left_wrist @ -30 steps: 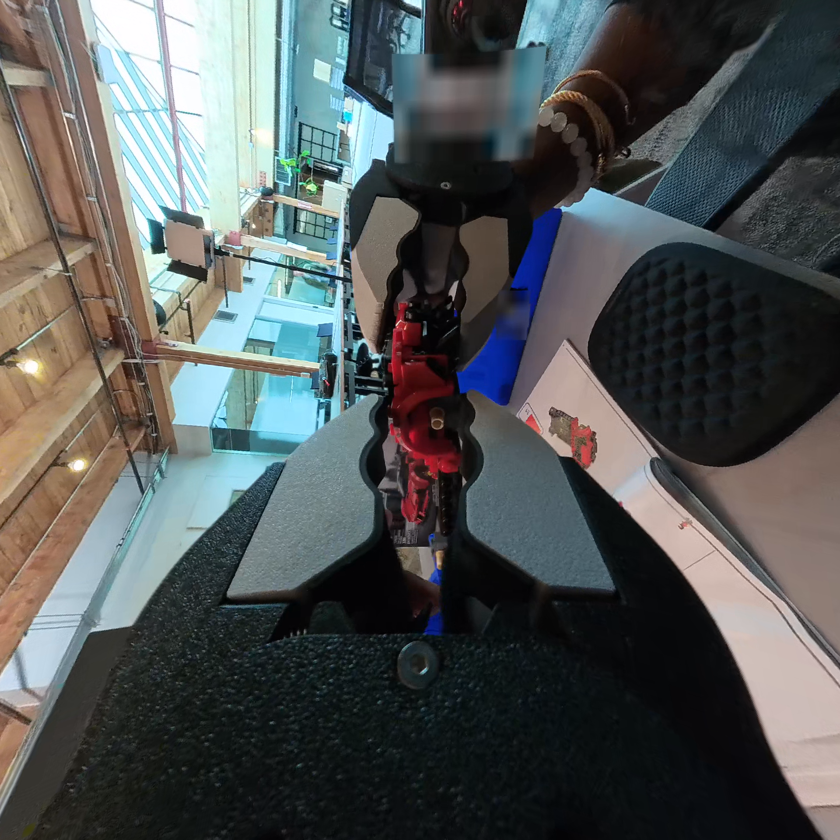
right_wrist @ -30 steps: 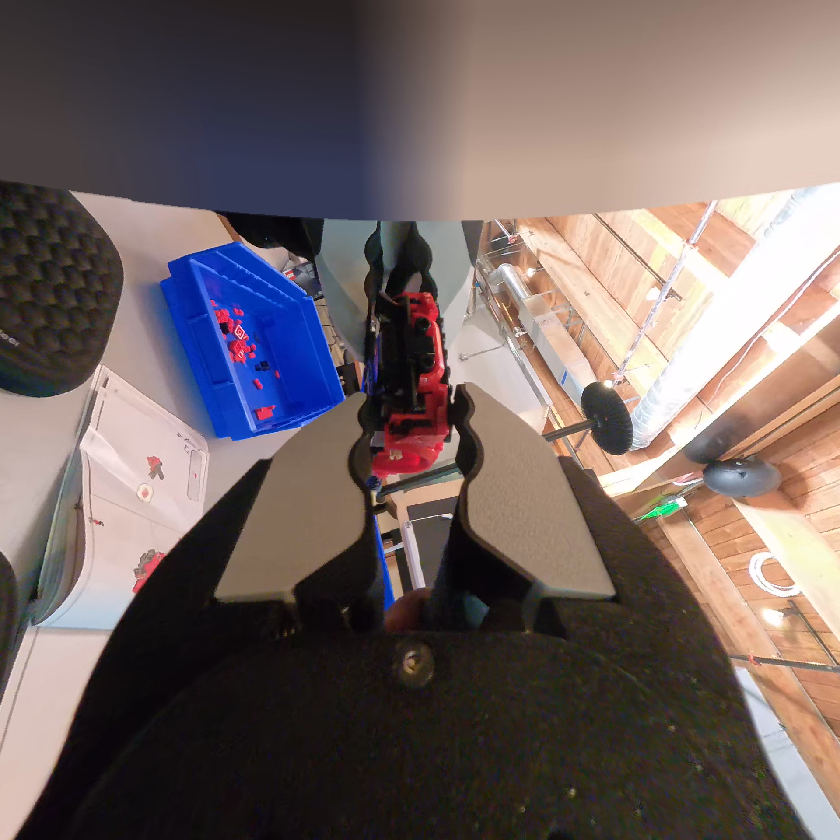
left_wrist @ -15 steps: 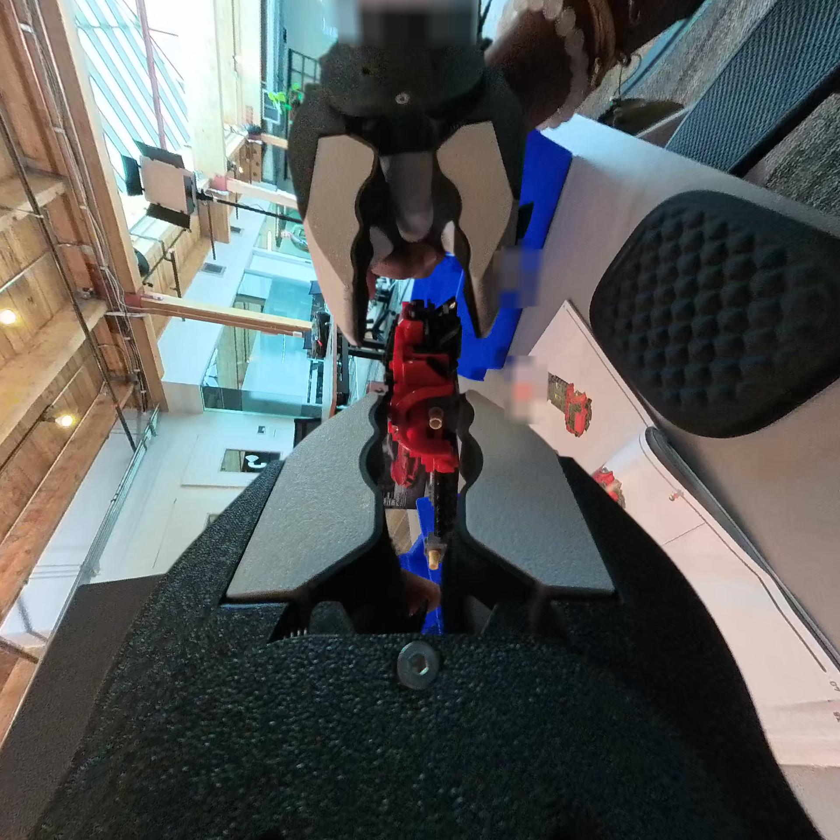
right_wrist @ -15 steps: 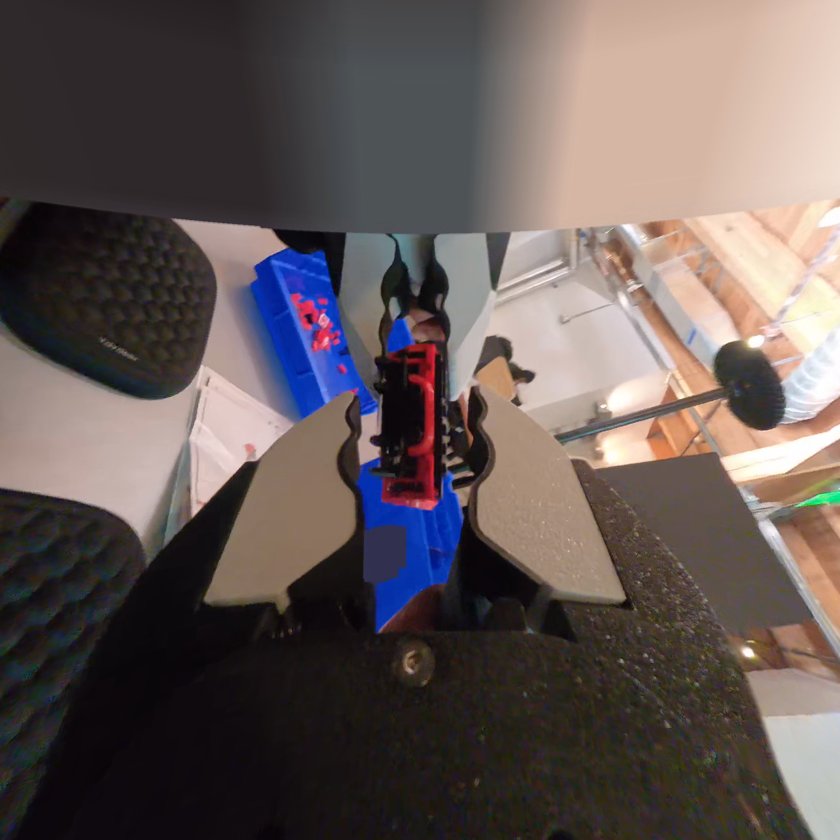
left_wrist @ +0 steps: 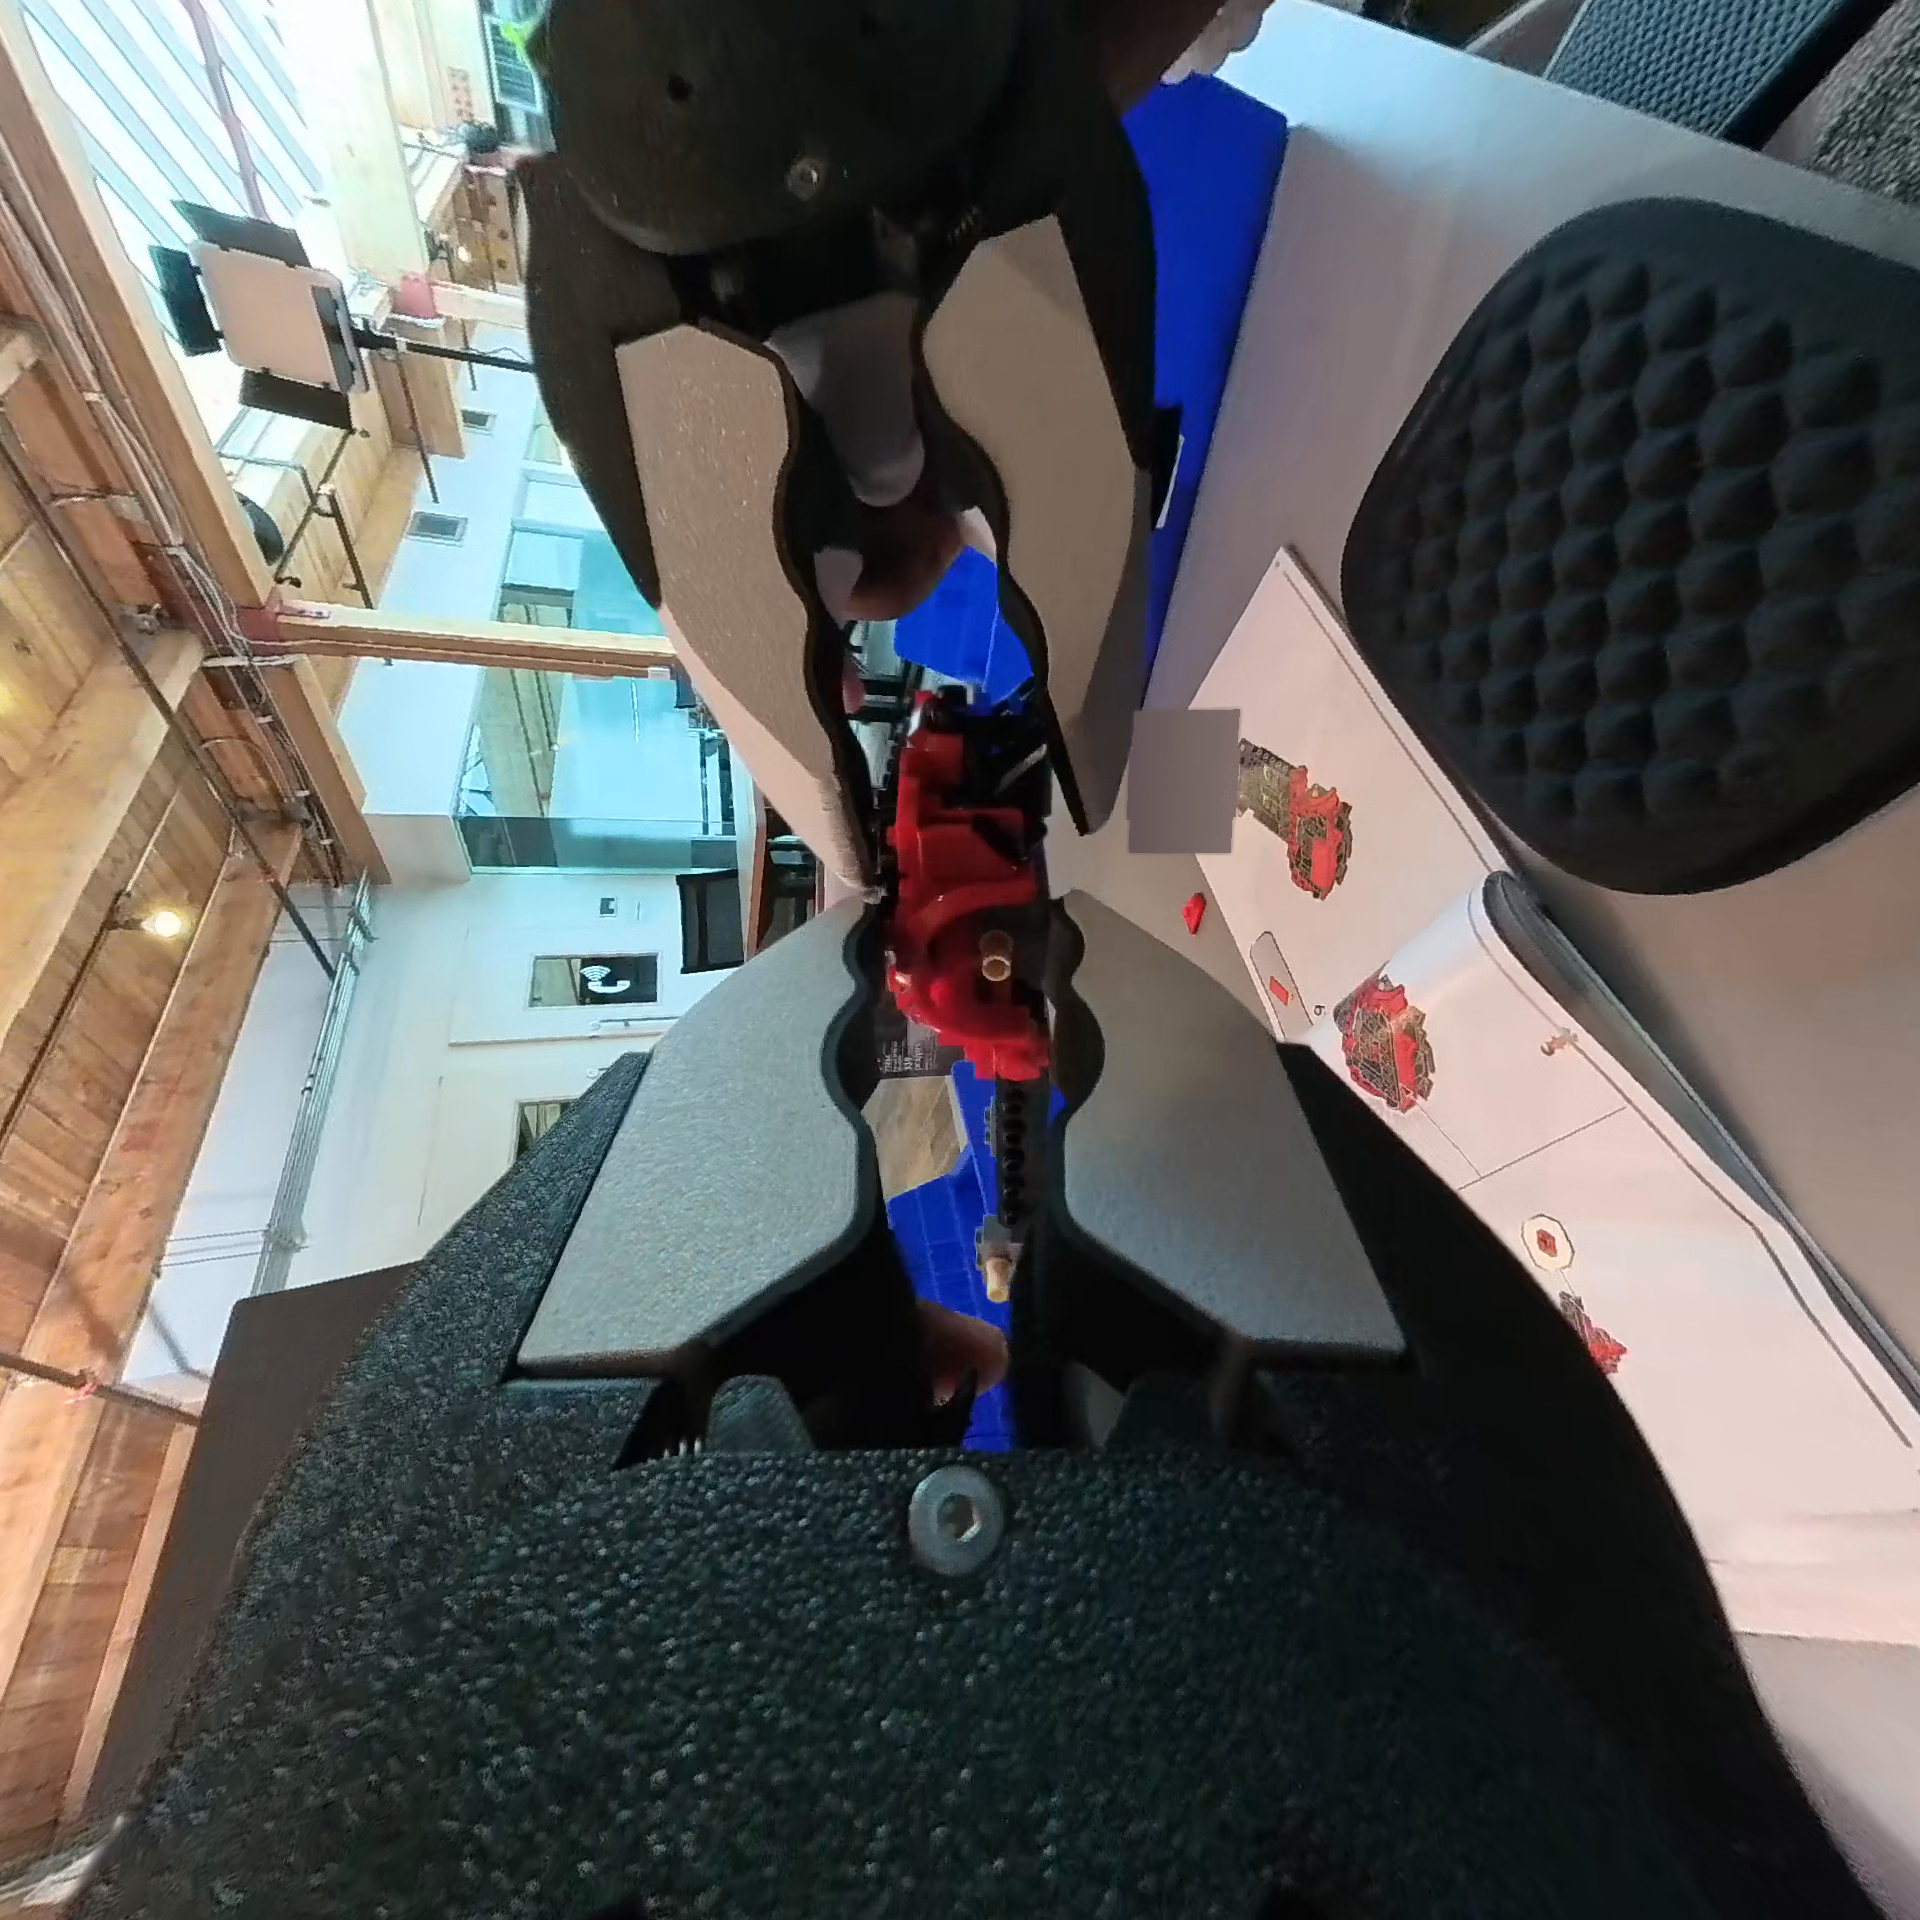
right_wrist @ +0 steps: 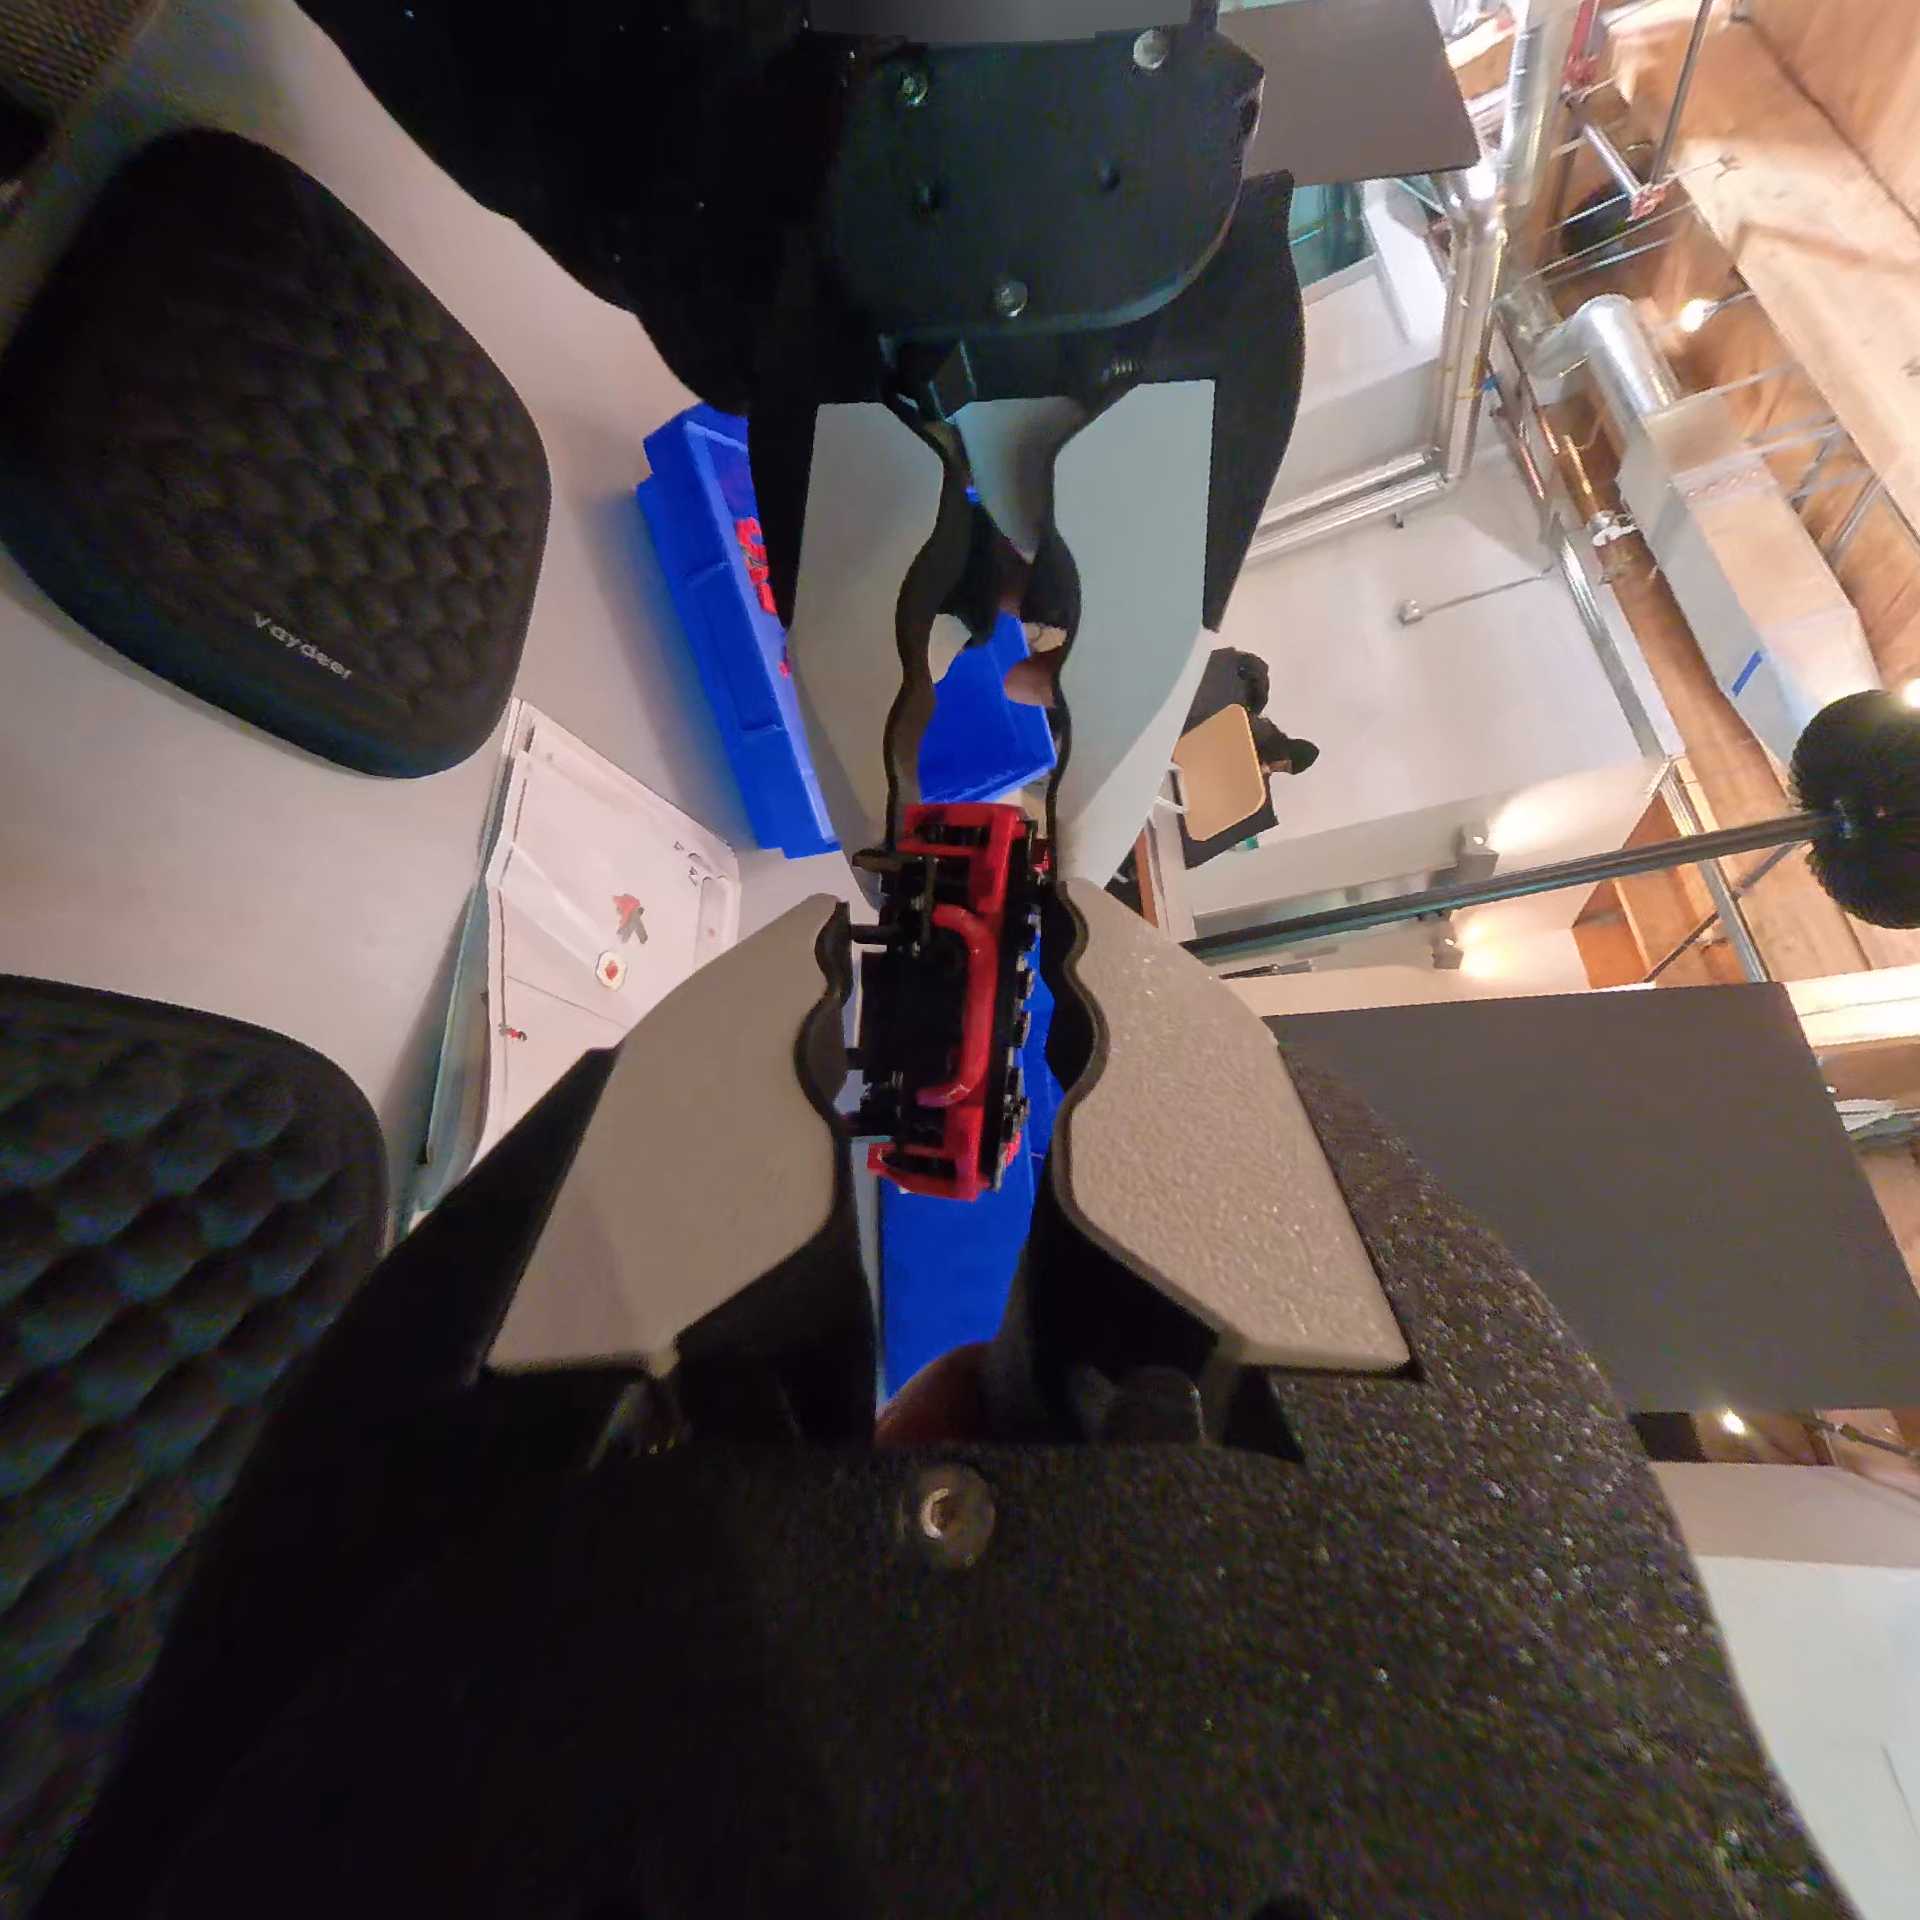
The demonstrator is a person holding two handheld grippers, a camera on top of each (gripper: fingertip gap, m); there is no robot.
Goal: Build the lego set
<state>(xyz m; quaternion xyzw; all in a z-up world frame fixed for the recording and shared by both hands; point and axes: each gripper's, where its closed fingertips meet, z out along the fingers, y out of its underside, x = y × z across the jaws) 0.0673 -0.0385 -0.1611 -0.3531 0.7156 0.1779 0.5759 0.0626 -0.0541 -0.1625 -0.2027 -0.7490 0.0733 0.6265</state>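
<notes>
A red and black lego model hangs in the air between my two grippers, which face each other. My left gripper is shut on one end of it; a black toothed beam with tan pins runs back between its fingers. My right gripper has its pads closed against the sides of the model. In the left wrist view the right gripper comes in from above and straddles the model's far end. In the right wrist view the left gripper grips the far end.
A blue bin with red pieces stands on the white table. Instruction sheets lie beside it, with a small red piece on them. Black padded cushions lie near the sheets.
My right gripper opened and drew back from the model, then came forward again and closed on it. My left gripper kept its hold the whole time.
</notes>
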